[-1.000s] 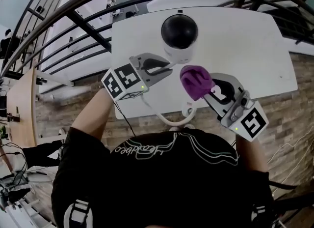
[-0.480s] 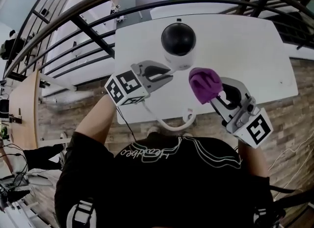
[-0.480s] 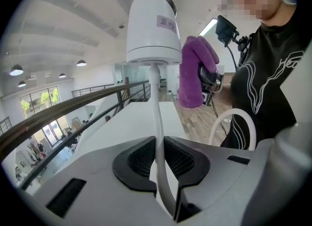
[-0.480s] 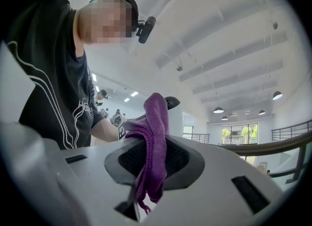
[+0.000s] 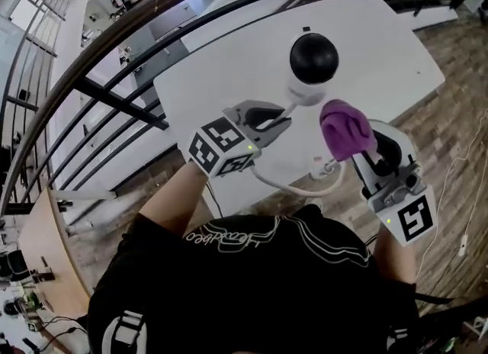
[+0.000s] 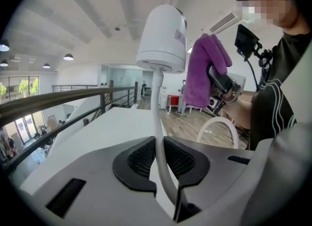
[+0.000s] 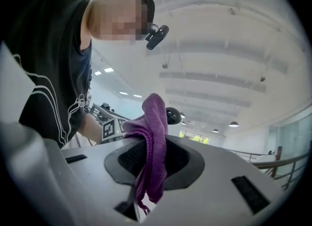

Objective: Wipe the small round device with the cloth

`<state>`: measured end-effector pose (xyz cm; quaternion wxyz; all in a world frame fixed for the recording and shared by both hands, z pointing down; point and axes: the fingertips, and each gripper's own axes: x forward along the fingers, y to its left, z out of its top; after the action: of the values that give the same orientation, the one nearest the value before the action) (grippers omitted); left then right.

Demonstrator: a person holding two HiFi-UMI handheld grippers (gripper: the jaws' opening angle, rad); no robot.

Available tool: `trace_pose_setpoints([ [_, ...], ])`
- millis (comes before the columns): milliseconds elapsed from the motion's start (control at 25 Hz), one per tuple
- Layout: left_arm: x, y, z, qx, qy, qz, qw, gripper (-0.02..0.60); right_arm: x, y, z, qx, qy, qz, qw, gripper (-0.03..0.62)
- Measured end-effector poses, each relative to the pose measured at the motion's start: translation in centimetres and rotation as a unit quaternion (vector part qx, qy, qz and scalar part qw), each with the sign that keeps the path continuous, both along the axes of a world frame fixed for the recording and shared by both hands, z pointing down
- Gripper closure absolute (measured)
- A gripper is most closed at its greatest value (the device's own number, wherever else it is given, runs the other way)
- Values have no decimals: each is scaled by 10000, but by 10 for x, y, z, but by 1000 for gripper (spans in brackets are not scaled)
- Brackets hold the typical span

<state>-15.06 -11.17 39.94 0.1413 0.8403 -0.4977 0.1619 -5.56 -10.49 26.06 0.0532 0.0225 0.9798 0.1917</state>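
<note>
Two grippers face each other over a white table, with a black railing running along its far side. The left gripper has its jaws nearly together, pinched on a thin white cable that runs up between the pads. Straight ahead of those jaws and above them, the cable enters the underside of the small round device, which has a white body and a black dome on top. Whether the device rests on the table cannot be told. Behind the jaws the cable curls back in a loose loop toward the person's black shirt.

Just right of the device, ahead of the left jaws, hangs the purple cloth; contact between the two is unclear. The right gripper is clamped on that cloth, which bunches up above its jaws and trails down between them. From the right gripper view the cloth stands in front and hides most of the device, leaving only part of the dark dome visible beyond the fold. Wooden floor lies off to the right.
</note>
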Motion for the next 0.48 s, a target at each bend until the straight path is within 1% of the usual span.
trace_pose_setpoints([
  [80,-2,2,0,16,191,43,9998,522,3,10,-3,130,20,346,9993,528],
  [200,1,2,-2,54,328,128,9994,522,14,24,-6,337,74,742,9966,526],
  [320,5,6,0,40,408,192,9990,522,24,35,-5,485,92,953,9942,527],
  [480,2,5,-2,44,480,244,9985,522,20,40,-9,561,106,1152,9917,528],
])
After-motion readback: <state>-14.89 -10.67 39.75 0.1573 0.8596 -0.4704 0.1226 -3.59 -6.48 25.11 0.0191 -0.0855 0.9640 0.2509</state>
